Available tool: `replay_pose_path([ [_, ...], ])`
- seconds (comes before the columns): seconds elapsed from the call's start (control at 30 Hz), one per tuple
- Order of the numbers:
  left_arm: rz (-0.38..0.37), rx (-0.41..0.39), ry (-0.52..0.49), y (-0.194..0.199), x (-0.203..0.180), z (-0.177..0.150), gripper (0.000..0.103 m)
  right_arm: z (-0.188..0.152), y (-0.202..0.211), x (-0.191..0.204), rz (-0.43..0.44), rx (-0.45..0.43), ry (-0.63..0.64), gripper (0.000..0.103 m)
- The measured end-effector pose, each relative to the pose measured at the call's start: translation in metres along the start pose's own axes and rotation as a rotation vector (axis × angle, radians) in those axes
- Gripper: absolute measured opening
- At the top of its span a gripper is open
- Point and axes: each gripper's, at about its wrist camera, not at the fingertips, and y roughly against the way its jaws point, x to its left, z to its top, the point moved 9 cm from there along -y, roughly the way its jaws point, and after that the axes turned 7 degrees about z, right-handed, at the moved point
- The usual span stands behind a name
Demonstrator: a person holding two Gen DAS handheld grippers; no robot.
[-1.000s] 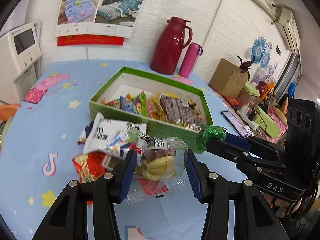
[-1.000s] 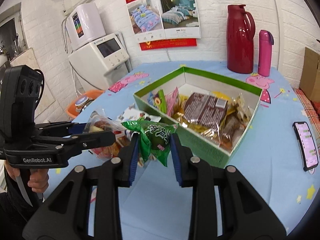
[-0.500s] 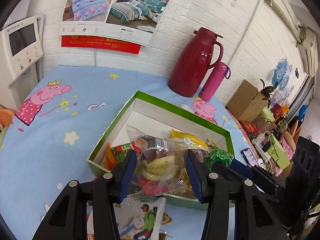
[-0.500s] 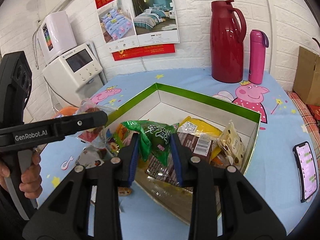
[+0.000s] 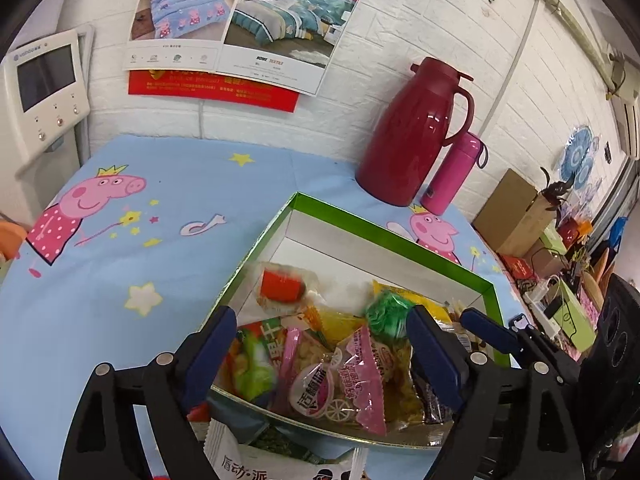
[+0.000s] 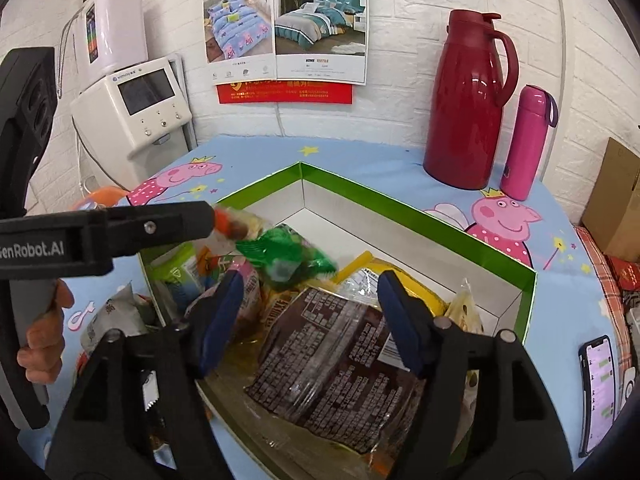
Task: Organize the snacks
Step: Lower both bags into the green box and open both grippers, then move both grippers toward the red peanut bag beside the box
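Observation:
The green-rimmed snack box (image 5: 384, 240) (image 6: 400, 204) lies right in front of both grippers, holding several packets. My left gripper (image 5: 322, 350) is open over the box's near left corner. A clear packet with a red and yellow filling (image 5: 280, 286) (image 6: 236, 226) is blurred and loose just beyond its fingers. My right gripper (image 6: 312, 314) is open above a large brown packet (image 6: 336, 360). A green packet (image 6: 288, 260) (image 5: 386, 314), also blurred, is free ahead of its fingers over the box. Each view shows the other gripper's tip beside it, left gripper (image 6: 200, 222), right gripper (image 5: 472, 318).
A red thermos jug (image 5: 416, 132) and a pink bottle (image 5: 452, 172) stand behind the box by the wall. A phone (image 6: 600, 392) lies at the right edge. More packets (image 5: 256, 460) lie on the cloth before the box. A white appliance (image 6: 132, 112) stands left.
Both grippers moved forward over the box and opened. The clear packet and the green packet have left the fingers and are dropping into the box.

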Motion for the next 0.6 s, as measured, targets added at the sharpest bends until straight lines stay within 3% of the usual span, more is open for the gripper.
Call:
replay_pose_path([
  [0.23,0.002,0.001,-0.021,0.022,-0.004,-0.008,0.089,-0.008,0.016,0.003,0.023,0.01,-0.048,0.076],
  [0.33,0.007,-0.004,-0.042,0.039,-0.008,-0.012,0.089,-0.007,0.034,0.011,0.045,-0.009,-0.067,0.081],
  [0.6,0.046,-0.008,-0.032,0.09,0.0,-0.032,0.089,-0.015,0.09,0.036,0.081,-0.069,-0.049,0.081],
])
